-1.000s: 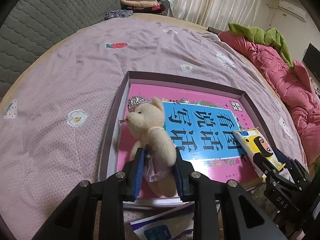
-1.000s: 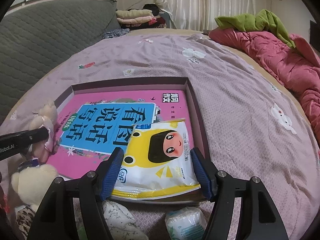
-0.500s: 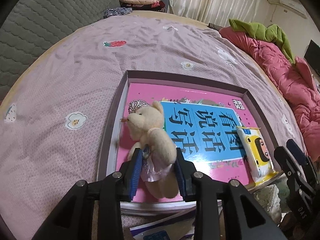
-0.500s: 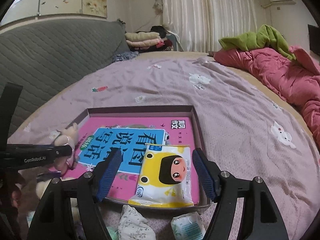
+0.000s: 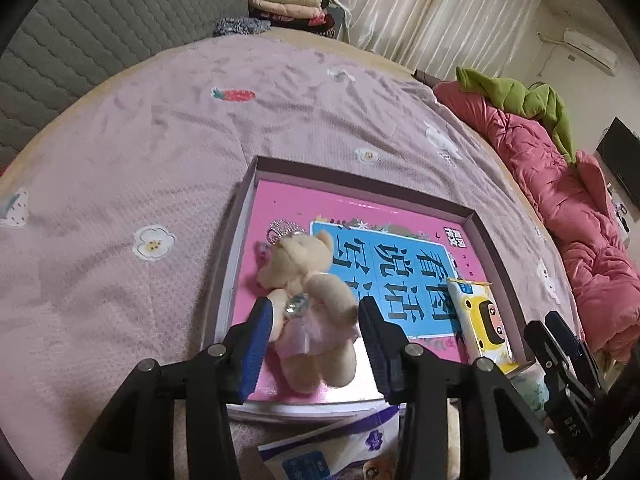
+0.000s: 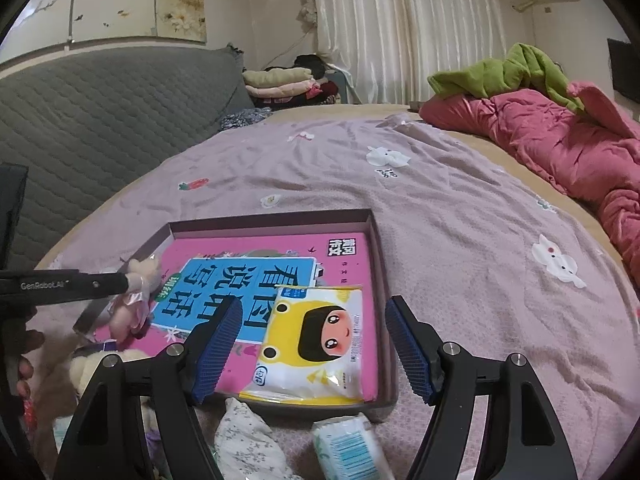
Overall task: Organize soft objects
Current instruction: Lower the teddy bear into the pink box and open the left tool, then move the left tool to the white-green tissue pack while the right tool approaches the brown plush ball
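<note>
A beige teddy bear (image 5: 308, 304) in a pink skirt lies on the pink book (image 5: 400, 264) in the shallow dark tray (image 5: 360, 176). My left gripper (image 5: 314, 312) straddles the bear's body. Its jaws are opening and the blue pads no longer squeeze it. A yellow tissue pack (image 6: 316, 344) with a cartoon face rests in the tray's (image 6: 272, 218) near right corner. My right gripper (image 6: 312, 306) hovers above that pack, open wide, its pads well clear of both sides. The bear (image 6: 136, 292) shows at the left of the right wrist view.
Loose items sit on the purple bedsheet just in front of the tray: a wrapped tissue pack (image 6: 348, 444), a floral cloth (image 6: 248, 444), another plush toy (image 6: 108, 364) and a blue-white packet (image 5: 312, 452). A pink quilt (image 6: 560, 140) lies at the right and a grey headboard (image 6: 100, 112) at the left.
The left jaws have spread apart and let go of the bear, which now lies on the book. The right gripper has lifted and drawn back from the yellow pack.
</note>
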The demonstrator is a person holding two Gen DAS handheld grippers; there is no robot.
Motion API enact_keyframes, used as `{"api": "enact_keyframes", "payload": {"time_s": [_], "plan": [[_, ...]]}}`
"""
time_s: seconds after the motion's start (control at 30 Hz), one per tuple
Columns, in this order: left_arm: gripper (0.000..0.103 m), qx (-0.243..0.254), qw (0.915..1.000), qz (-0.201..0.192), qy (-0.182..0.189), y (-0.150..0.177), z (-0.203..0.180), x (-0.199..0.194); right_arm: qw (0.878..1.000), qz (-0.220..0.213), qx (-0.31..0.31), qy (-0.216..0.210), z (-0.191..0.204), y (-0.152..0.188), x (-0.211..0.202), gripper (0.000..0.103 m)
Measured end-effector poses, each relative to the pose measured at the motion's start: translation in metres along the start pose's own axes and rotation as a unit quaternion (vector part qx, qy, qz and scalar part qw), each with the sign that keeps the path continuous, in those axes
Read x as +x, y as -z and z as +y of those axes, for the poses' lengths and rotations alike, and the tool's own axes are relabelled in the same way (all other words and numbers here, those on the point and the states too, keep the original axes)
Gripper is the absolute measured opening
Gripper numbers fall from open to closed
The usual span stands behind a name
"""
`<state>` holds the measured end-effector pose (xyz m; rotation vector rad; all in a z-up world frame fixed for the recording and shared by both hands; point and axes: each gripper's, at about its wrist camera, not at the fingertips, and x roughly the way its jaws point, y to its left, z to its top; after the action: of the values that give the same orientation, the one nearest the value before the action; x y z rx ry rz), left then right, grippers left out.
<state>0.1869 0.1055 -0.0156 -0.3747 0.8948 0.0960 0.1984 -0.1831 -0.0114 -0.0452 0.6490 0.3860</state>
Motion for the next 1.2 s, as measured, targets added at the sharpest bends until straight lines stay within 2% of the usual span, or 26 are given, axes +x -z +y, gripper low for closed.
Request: {"api": "enact_keyframes", "payload": {"time_s": [0.1, 0.23, 0.47, 0.73, 1.2], "plan": [[0.045, 0.009, 0.9999, -0.014, -0.001, 0.003, -0.004, -0.012, 1.000, -0.008, -0.001, -0.002, 0.000, 0.000, -0.006, 0.075], [0.055, 0.017, 0.9994, -0.028, -0.004, 0.010, -0.008, -0.028, 1.000, -0.014, -0.004, -0.008, 0.002, 0.002, -0.012, 0.076], [0.055, 0.025, 0.9988, -0.039, -0.016, 0.025, -0.009, -0.051, 0.999, -0.033, -0.005, -0.010, -0.001, 0.004, -0.028, 0.076], [0.055, 0.006, 0.9994, -0.030, -0.019, 0.045, 0.003, -0.060, 0.999, -0.034, -0.001, -0.009, -0.003, 0.007, -0.040, 0.076], [0.055, 0.017, 0.9993, -0.021, -0.024, 0.073, -0.002, -0.078, 1.000, -0.023, -0.017, 0.002, 0.005, 0.029, -0.075, 0.077]]}}
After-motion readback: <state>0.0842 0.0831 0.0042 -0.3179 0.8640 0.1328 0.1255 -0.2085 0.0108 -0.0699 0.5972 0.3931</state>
